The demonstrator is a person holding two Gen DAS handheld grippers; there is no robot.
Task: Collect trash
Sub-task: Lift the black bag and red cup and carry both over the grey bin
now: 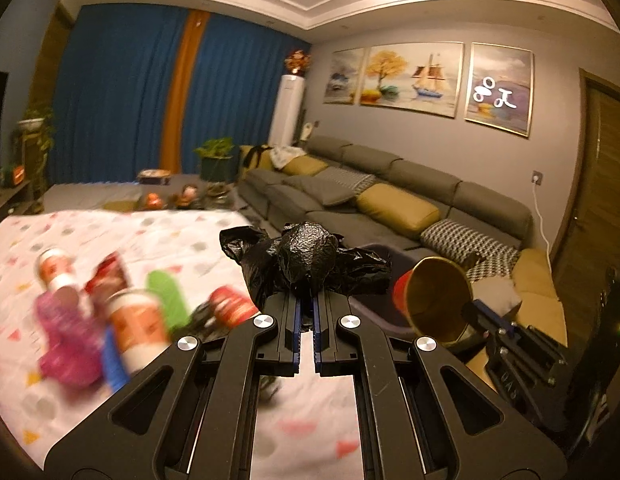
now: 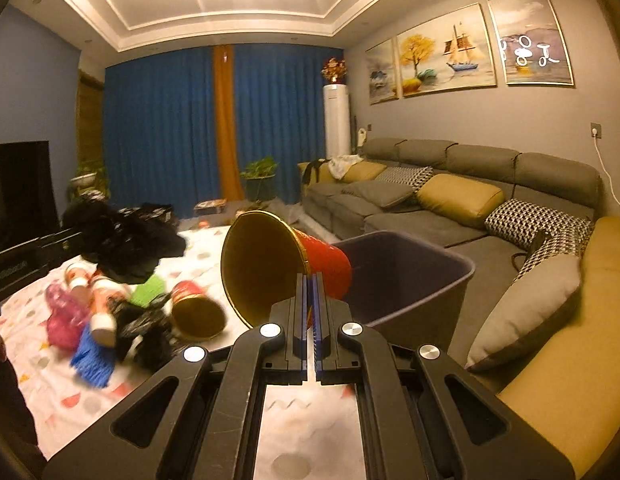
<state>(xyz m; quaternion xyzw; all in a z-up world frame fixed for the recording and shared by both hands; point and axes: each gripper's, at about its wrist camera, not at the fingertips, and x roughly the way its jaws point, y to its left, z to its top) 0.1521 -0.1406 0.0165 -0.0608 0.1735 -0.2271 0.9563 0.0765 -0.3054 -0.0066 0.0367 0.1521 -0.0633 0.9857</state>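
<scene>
your left gripper pinches the black bag, your right gripper the red cup's rim, both raised toward the bin.

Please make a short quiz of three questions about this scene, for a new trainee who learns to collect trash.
1. True or false: the left gripper is shut on the black plastic bag.
2. What does the right gripper hold? A) a green wrapper B) the red paper cup C) a cushion
3. Fill in: beyond the cup stands the grey ____, beside the sofa.

Key: 1 true; 2 B; 3 bin.
</scene>
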